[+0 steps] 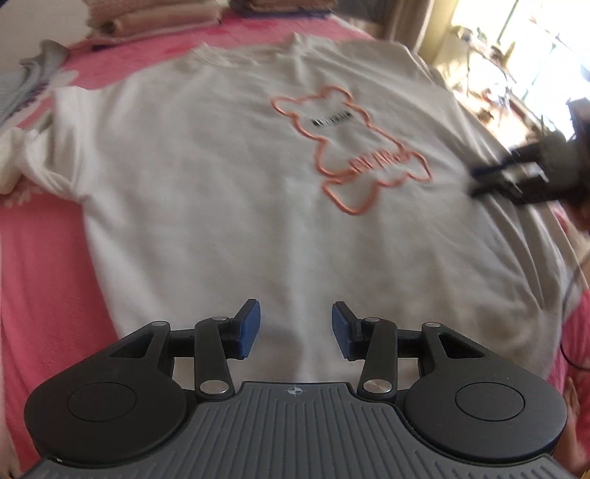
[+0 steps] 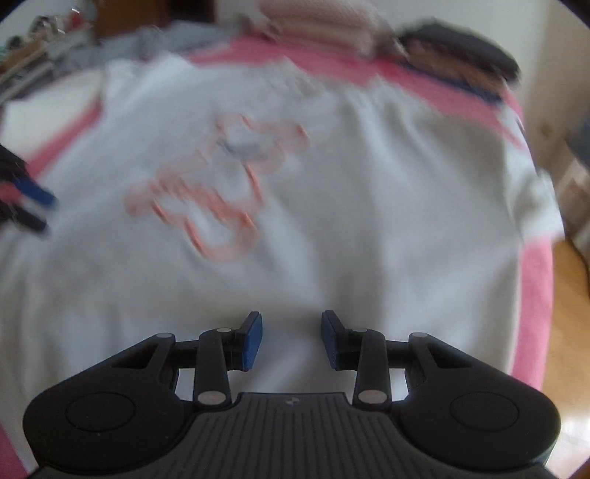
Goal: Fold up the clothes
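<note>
1 wooden floor [image 2: 568,313], right view only

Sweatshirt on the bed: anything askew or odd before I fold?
The white sweatshirt lies mostly flat, bear print up. Its sleeve at the left-wrist view's left edge is bunched rather than spread. Nothing looks damaged.

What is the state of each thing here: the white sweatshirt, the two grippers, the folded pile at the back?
White sweatshirt: spread flat on the pink bedcover, print up, not yet folded.
Left gripper: open, nothing between its jaws, over the hem.
Right gripper: open, empty, above the sweatshirt.
Folded pile: stacked at the far edge, blurred.
</note>
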